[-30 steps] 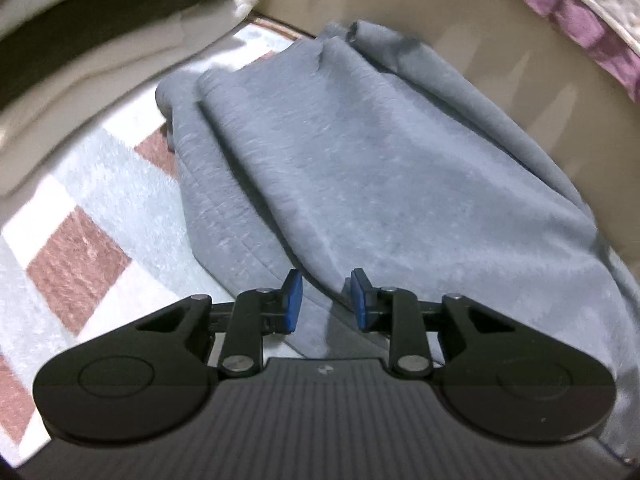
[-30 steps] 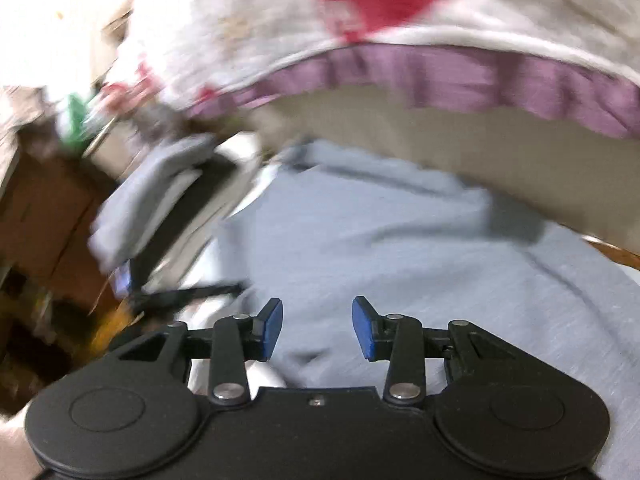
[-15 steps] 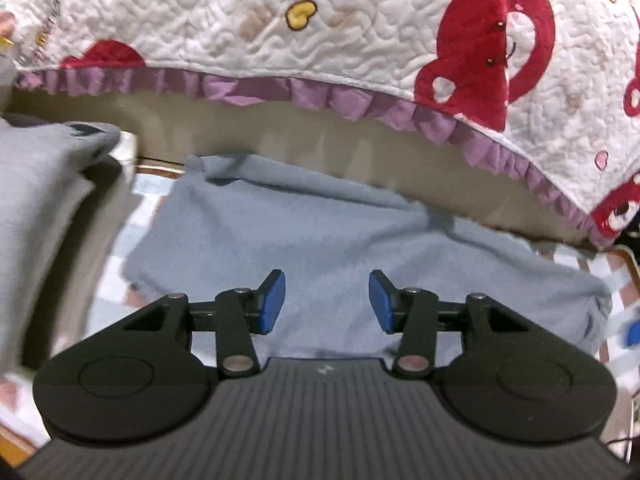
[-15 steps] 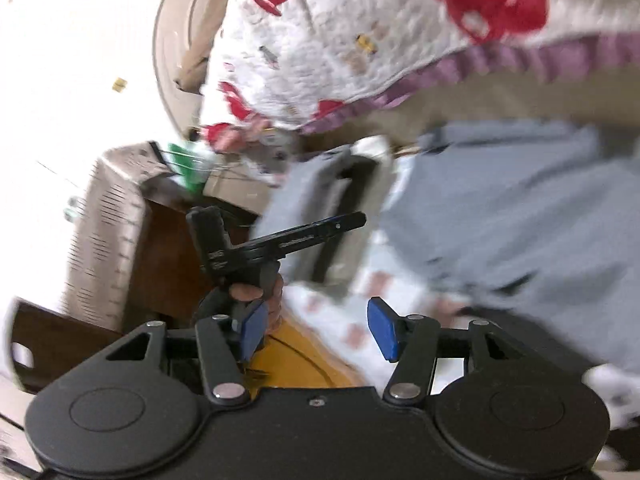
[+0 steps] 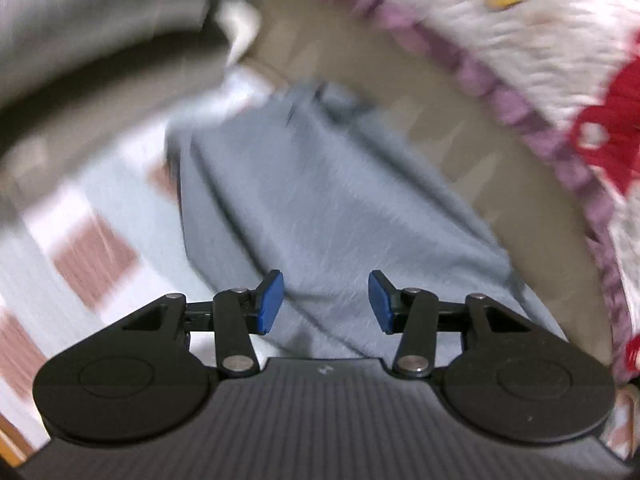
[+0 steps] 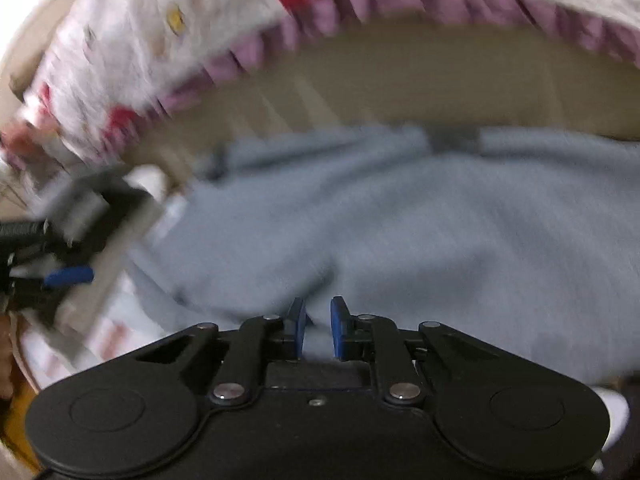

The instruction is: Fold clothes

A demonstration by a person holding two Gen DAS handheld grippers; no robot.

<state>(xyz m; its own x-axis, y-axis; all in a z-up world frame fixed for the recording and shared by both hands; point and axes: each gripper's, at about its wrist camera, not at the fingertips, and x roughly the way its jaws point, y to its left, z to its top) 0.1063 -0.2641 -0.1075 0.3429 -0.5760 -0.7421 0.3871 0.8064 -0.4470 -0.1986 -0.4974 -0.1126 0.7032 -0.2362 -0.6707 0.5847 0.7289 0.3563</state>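
The grey garment (image 5: 320,208) lies spread on a checked blanket (image 5: 92,256), directly ahead of and beneath both hand-held grippers, with a cream bed base (image 5: 500,168) just behind it. Nearest the camera in the left wrist view, the left hand-held gripper (image 5: 326,302) stands wide apart with nothing between its blue pads (image 5: 270,300); the cloth's near edge runs under the gap and a fold ridge climbs away from it toward the upper left, so the garment's long axis seems to run diagonally away from this side. In the right wrist view, the right hand-held gripper (image 6: 318,328) is narrowed to a slim gap, its tips at the cloth's near edge (image 6: 400,248); motion blur makes it impossible to tell whether fabric is pinched between them. From there the garment stretches broadly left to right, and the left hand-held gripper shows at the far left edge, beside the cloth's end. The right one looks nearer to a grip, so the coming fold probably turns on lifting this near edge and carrying it over toward the far edge. Beyond hangs a quilted bedspread (image 6: 160,40) with a purple frill.
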